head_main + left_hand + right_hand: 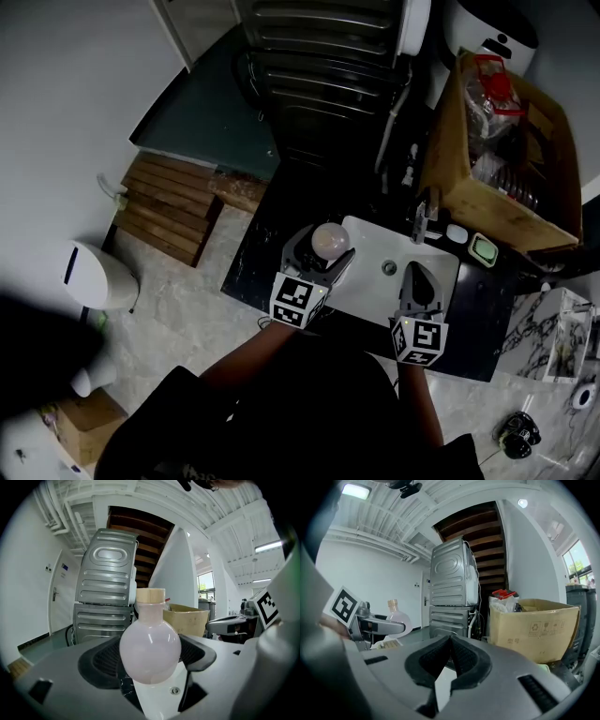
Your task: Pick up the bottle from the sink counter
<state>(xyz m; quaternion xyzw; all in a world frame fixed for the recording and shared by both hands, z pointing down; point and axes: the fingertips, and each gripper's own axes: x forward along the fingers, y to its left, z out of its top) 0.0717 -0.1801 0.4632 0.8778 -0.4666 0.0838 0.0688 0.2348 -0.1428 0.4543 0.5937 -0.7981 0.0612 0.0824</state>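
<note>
A round pale pink bottle (pixel 150 651) with a wooden cap sits upright between the jaws of my left gripper (pixel 151 660), which is shut on its belly. From the head view the bottle (pixel 329 241) is held over the left edge of the white sink (pixel 373 286), in my left gripper (pixel 320 260). My right gripper (pixel 418 281) hovers above the sink's right part, its jaws shut with nothing between them (pixel 450 660). The right gripper view also catches the bottle (pixel 397 617) to the left, behind the left gripper.
The sink sits in a black marble counter (pixel 253 253) with a tap (pixel 421 217) at the back. A green soap dish (pixel 484 249) and an open cardboard box (pixel 502 150) of items stand at the right. Stacked grey appliances (pixel 105 602) rise behind the counter.
</note>
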